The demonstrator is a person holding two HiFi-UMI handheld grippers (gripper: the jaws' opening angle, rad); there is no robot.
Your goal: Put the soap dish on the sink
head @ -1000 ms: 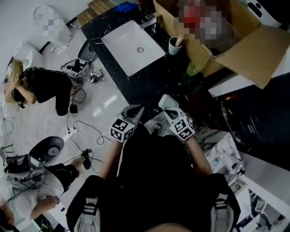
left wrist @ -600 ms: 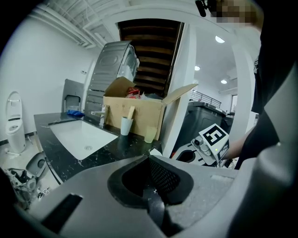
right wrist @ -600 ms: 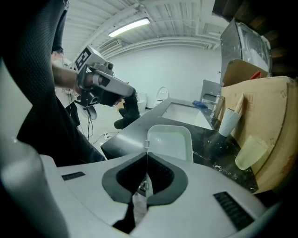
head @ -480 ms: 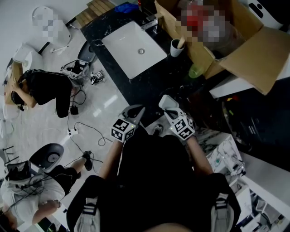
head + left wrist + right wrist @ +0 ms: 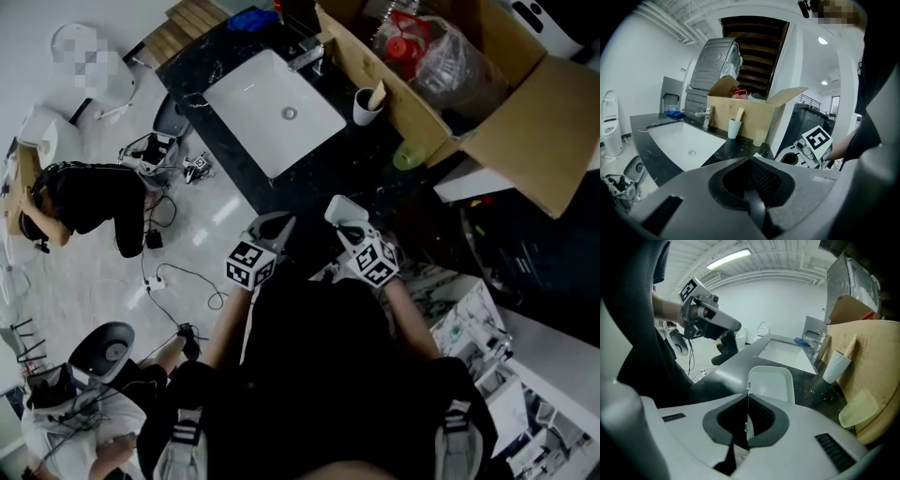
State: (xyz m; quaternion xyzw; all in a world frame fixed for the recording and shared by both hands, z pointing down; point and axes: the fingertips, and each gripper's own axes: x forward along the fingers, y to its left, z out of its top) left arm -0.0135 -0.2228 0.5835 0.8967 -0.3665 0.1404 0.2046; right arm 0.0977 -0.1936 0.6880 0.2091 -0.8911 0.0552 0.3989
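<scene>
Moved since a second ago: both grippers, a little forward toward the counter (image 5: 309, 173), with the dish carried along. Nothing else of note has shifted.

Item 1, right gripper (image 5: 351, 228): jaws pressed together on the near rim of the dish (image 5: 341, 208), a shallow white tray. Your grip takes only that thin edge. The rest of the tray juts out ahead, unsupported, over the near end of the counter and well short of the sink (image 5: 248, 89).

Item 2, left gripper (image 5: 276, 227): jaws closed on each other, nothing between them. It hangs beside the right one, idle.

Item 3, obstacles: cup (image 5: 367, 105) with a stick in it, standing just right of the sink; box (image 5: 487, 112) behind it, crowding that side.

Hazards, as judged:
- The rim pinch is slim. A quick swing or a tilt may let the tray pivot in the jaws, or slip out and drop to the counter or the floor.
- An approach from the right risks clipping the cup with the tray's far end.
- Set too close to the basin's lip, the tray may slide in once you release. Choose a flat spot, lower it level, then open.
</scene>
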